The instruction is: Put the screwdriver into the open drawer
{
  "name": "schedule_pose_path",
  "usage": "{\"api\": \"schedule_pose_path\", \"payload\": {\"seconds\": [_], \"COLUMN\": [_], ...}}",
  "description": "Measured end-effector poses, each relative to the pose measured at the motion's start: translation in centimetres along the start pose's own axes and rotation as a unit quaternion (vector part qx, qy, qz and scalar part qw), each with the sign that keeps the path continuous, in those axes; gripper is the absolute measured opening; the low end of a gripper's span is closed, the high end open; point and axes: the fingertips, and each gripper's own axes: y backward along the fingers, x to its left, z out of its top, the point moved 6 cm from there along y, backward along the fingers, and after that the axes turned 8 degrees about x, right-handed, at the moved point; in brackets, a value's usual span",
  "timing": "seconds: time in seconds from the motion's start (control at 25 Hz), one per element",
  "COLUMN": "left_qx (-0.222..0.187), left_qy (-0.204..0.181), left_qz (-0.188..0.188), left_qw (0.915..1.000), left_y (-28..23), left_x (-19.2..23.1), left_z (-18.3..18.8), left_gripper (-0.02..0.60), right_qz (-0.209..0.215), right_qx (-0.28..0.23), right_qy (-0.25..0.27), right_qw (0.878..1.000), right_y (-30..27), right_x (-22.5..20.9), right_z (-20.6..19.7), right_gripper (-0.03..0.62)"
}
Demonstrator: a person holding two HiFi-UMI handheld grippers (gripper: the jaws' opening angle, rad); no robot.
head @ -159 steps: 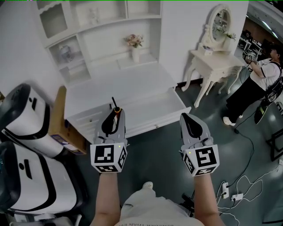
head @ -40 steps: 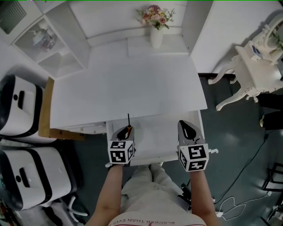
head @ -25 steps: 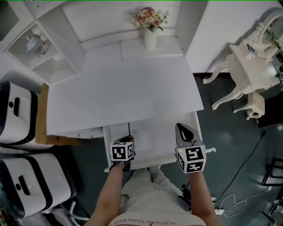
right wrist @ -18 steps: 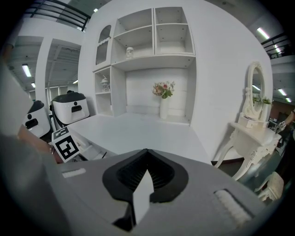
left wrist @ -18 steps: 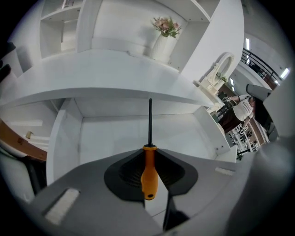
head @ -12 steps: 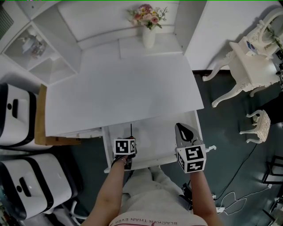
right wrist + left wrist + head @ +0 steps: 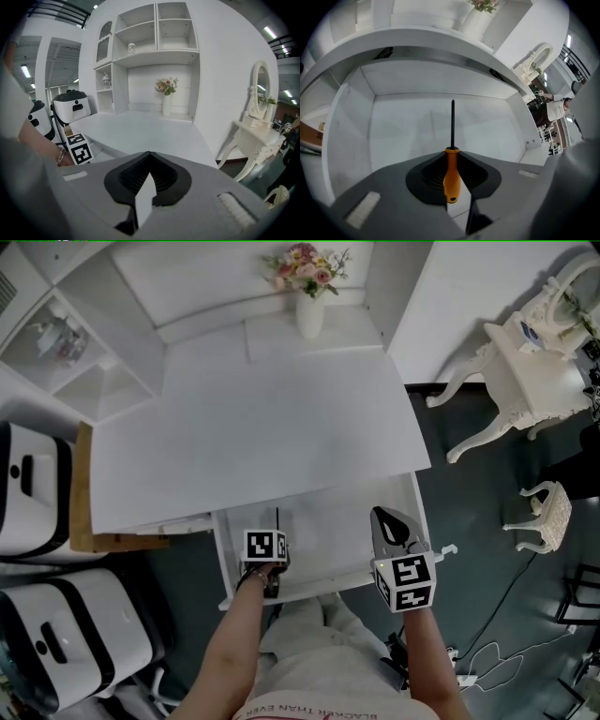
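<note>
Screwdriver (image 7: 451,174): orange handle pinched btwn the fingers (image 7: 389,187) of the left gripper (image 7: 451,159), which are closed on it w/ only a narrow gap. The black shaft sticks out past the tips toward 12 o'clock. It hangs inside the open drawer (image 7: 412,126), pointing steeply down at the white drawer floor and back wall. Can't tell if the tip touches the floor.

In the head view the shaft (image 7: 277,517) pokes out at 12 o'clock of the left gripper's marker cube (image 7: 264,545), in the drawer's left half. The drawer (image 7: 328,540) is pulled out at 6 o'clock of the desk (image 7: 262,418), and the person's forearms reach over its front edge.

Right gripper (image 7: 389,521) sits at 3 o'clock of the left one, well apart, over the drawer's right part near the right wall. Its fingers (image 7: 93,187) meet at the tips w/ nothing btwn them.

At the desk's 12 o'clock edge stands a white vase (image 7: 309,317) w/ pink flowers (image 7: 302,261). Open white shelves (image 7: 56,334) are at approx 10 o'clock. Two white-and-black machines (image 7: 28,484) stand on the floor at 8–9 o'clock, w/ a brown board (image 7: 80,493) btwn them and the desk. At 2–3 o'clock are a white dressing table (image 7: 530,362) and a small stool (image 7: 548,512) on the dark floor. Cables (image 7: 487,652) lie at 5 o'clock.
</note>
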Motion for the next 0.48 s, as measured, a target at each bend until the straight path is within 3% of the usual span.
{"api": "schedule_pose_path", "payload": {"seconds": [0.48], "left_qx": [0.023], "left_qy": [0.016], "left_qz": [0.006], "left_qw": [0.9996], "left_y": [-1.5], "left_x": [0.3], "left_z": [0.3], "left_gripper": [0.092], "right_qz": [0.007], "right_qx": [0.018], "right_qy": [-0.002], "right_qw": [1.0], "right_y": [-0.4], "right_x": [0.7], "right_z": [-1.4], "right_gripper": [0.002]}}
